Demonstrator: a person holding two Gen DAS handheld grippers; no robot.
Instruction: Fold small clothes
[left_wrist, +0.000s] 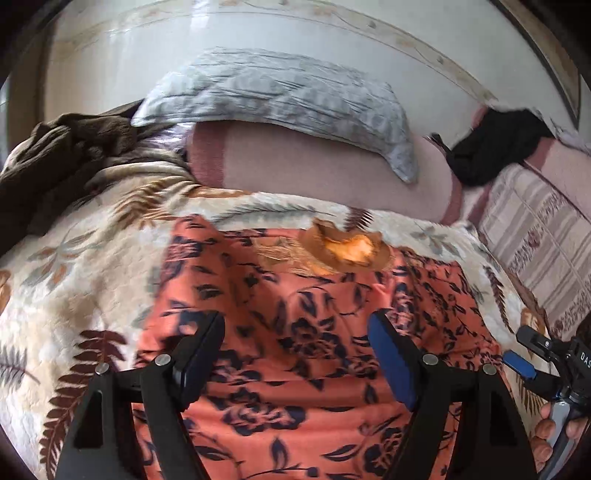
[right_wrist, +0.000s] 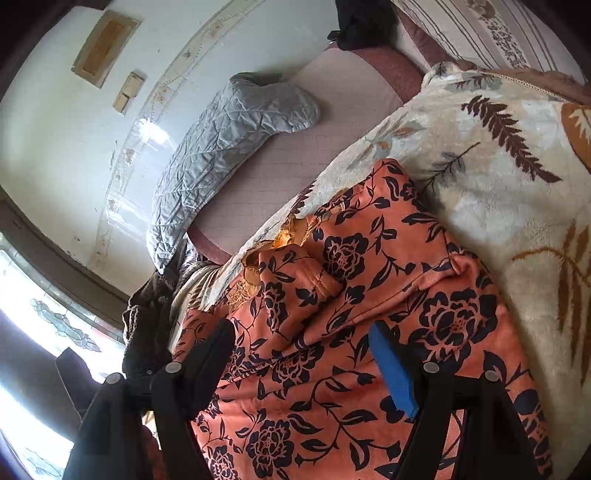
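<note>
An orange garment with a dark navy flower print (left_wrist: 295, 314) lies spread on a cream leaf-patterned blanket (left_wrist: 74, 277). It has a gold embroidered neckline (left_wrist: 347, 247) at its far edge. My left gripper (left_wrist: 295, 332) is open and hovers above the garment's middle, holding nothing. My right gripper (right_wrist: 303, 343) is open above the same garment (right_wrist: 369, 295), where a sleeve (right_wrist: 295, 273) lies folded over the body. The right gripper also shows at the right edge of the left wrist view (left_wrist: 532, 354), beside the garment.
A grey quilted pillow (left_wrist: 280, 99) lies on a pink sheet (left_wrist: 314, 173) by the white wall. A brown blanket (left_wrist: 66, 155) is heaped at the left, a black cloth (left_wrist: 498, 147) at the right. A striped cover (left_wrist: 535, 236) lies far right. A window (right_wrist: 37, 314) is at left.
</note>
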